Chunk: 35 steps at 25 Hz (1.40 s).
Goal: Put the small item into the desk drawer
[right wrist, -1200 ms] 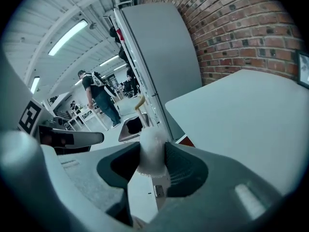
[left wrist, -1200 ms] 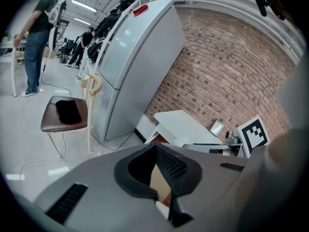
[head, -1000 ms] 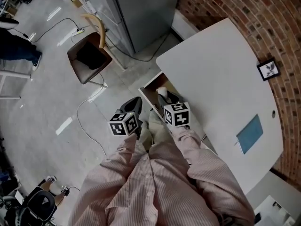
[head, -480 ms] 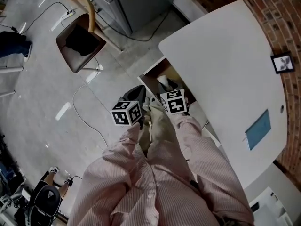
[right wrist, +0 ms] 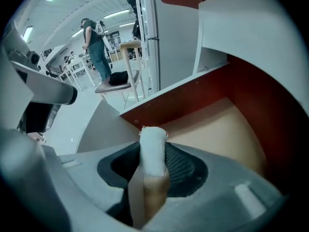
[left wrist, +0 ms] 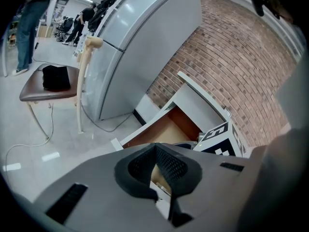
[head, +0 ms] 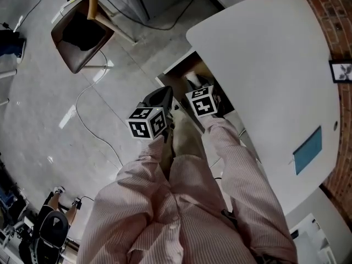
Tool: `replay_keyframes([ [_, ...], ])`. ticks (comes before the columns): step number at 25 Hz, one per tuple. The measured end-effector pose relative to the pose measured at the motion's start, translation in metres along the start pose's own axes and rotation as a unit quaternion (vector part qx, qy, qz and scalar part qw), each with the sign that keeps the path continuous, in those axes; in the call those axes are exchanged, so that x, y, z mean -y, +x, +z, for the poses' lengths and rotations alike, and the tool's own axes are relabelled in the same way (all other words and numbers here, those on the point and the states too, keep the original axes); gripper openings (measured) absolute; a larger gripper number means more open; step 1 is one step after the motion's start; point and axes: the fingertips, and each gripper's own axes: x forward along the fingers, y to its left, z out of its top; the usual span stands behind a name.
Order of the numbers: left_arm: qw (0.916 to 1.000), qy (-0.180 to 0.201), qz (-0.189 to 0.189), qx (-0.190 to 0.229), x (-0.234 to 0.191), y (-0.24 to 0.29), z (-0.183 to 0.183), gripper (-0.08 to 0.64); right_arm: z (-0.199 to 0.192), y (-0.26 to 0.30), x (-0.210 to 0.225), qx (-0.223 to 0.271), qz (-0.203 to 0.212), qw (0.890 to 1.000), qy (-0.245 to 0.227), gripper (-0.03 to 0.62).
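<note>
My right tongs (right wrist: 153,154) grip the small white item (right wrist: 152,138) over the open drawer (right wrist: 174,105), left tongs (left wrist: 155,151) closed empty, and I might clip the drawer wall and knock it loose.

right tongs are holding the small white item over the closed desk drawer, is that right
No, the desk drawer is open, not closed. The right tongs do hold the small white item over it; the right gripper view shows the drawer's bare inside.

Brown chair (head: 73,58) with black bundle (head: 82,31) on the seat; grey refrigerator (left wrist: 140,47); brick wall (left wrist: 231,62); blue pad (head: 308,150); framed picture (head: 341,70).
</note>
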Motion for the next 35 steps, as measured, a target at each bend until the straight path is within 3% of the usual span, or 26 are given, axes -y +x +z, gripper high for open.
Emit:
replay_keyframes([
  [13, 0.9997, 0.015, 0.011, -0.014, -0.014, 0.008, -0.022, 0.000, -0.030, 0.036, 0.008, -0.070, -0.034, 0.996, -0.036, 0.158],
  [19, 0.9994, 0.015, 0.016, -0.025, -0.020, 0.005, -0.034, 0.000, -0.038, 0.046, 0.004, -0.096, -0.031, 0.994, -0.029, 0.158],
  [35, 0.9994, -0.006, 0.020, -0.029, -0.018, -0.006, -0.040, 0.000, -0.033, 0.043, -0.003, -0.079, -0.021, 0.997, 0.008, 0.201],
])
